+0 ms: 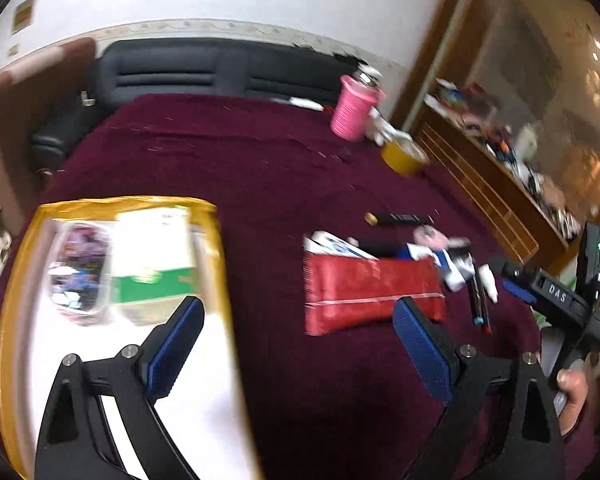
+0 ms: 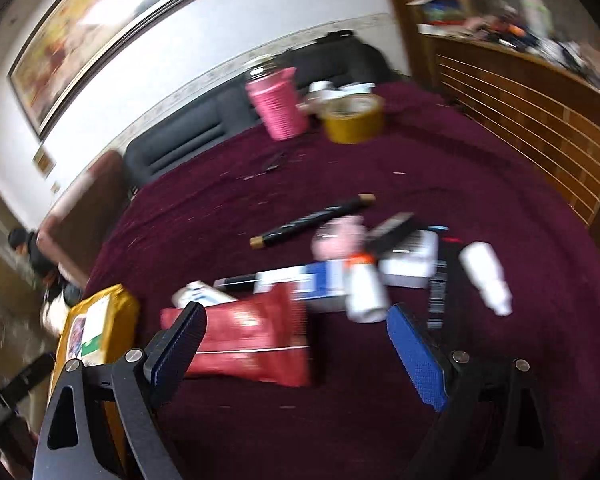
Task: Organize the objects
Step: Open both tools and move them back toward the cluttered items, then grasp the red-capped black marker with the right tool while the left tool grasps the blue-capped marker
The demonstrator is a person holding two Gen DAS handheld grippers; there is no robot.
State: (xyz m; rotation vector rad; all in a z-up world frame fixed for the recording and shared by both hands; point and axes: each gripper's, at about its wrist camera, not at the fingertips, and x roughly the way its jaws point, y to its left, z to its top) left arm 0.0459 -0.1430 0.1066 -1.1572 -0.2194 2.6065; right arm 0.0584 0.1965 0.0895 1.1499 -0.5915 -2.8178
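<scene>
A yellow-rimmed box (image 1: 216,264) holding a green and white carton (image 1: 156,256) and a clear packet sits at the table's left; it also shows in the right wrist view (image 2: 120,312). A red pouch (image 1: 364,292) lies mid-table among a heap of small items: a black marker (image 2: 312,220), a white bottle (image 2: 488,276), a blue and white box (image 2: 324,280), pens (image 1: 480,300). My left gripper (image 1: 300,320) is open and empty, between the box and the red pouch. My right gripper (image 2: 296,324) is open and empty, over the red pouch (image 2: 252,340).
A pink cup (image 1: 354,108) and a yellow tape roll (image 1: 404,156) stand at the far right of the maroon tablecloth (image 1: 220,152). A dark sofa (image 1: 204,68) lies behind the table. A wooden shelf (image 1: 492,184) with clutter is to the right.
</scene>
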